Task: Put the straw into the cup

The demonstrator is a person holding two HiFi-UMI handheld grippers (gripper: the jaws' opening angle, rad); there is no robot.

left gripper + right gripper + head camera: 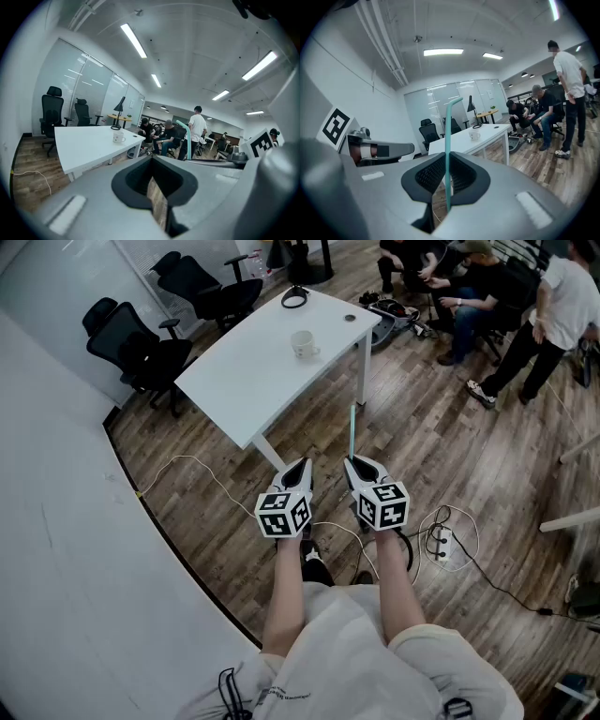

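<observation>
A white cup (303,344) with a handle stands on the white table (253,381), far ahead of both grippers; it shows small as the cup (118,137) and the cup (475,135) in the gripper views. My right gripper (361,468) is shut on a thin teal straw (352,430) that sticks up past its jaws; the straw (448,150) has a bent top. My left gripper (299,471) is shut with nothing in it, beside the right one, over the wooden floor. The straw (188,138) also shows in the left gripper view.
Black office chairs (141,343) stand left of the table. A black loop (295,297) lies at the table's far end. Several people (487,292) sit and stand at the back right. A white cable (202,470) and a power strip (442,542) lie on the floor.
</observation>
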